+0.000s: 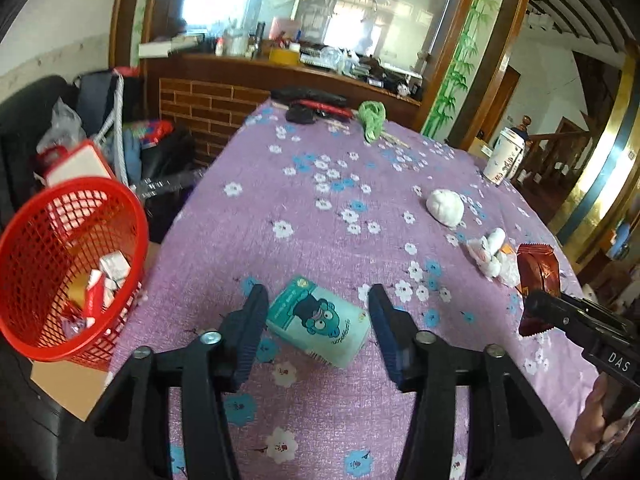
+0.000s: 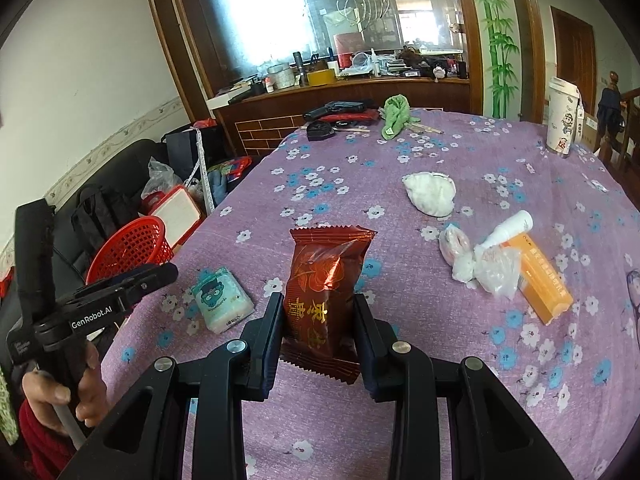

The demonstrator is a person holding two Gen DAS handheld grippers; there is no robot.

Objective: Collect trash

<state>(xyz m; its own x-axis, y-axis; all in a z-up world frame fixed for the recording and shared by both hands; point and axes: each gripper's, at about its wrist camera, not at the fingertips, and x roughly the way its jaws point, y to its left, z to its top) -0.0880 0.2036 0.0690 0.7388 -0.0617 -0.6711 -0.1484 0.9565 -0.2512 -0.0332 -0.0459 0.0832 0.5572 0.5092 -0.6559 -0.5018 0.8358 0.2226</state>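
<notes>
Purple flowered cloth covers the desk (image 2: 360,168), where the left claw (image 1: 316,304) stands wide around a teal tissue pack (image 1: 318,320), the right claw (image 2: 318,312) grips a red snack wrapper (image 2: 324,292), and a red basket (image 1: 60,264) sits at nine o'clock.

A lived-in room of a private home. The bench (image 2: 360,184) wears a purple cloth printed with small flowers. Behind it a wooden-framed glass partition (image 2: 320,12), flanked by painted bamboo (image 2: 498,40), stands above a wooden ledge (image 2: 340,88) crowded with household clutter over brick-patterned facing. A dark sofa (image 2: 64,232) against the wall holds bags, a red mesh waste basket (image 1: 72,276) sits beside the bench, and a wooden stair rail (image 1: 560,152) and a panelled door (image 2: 572,48) lie further off.
</notes>
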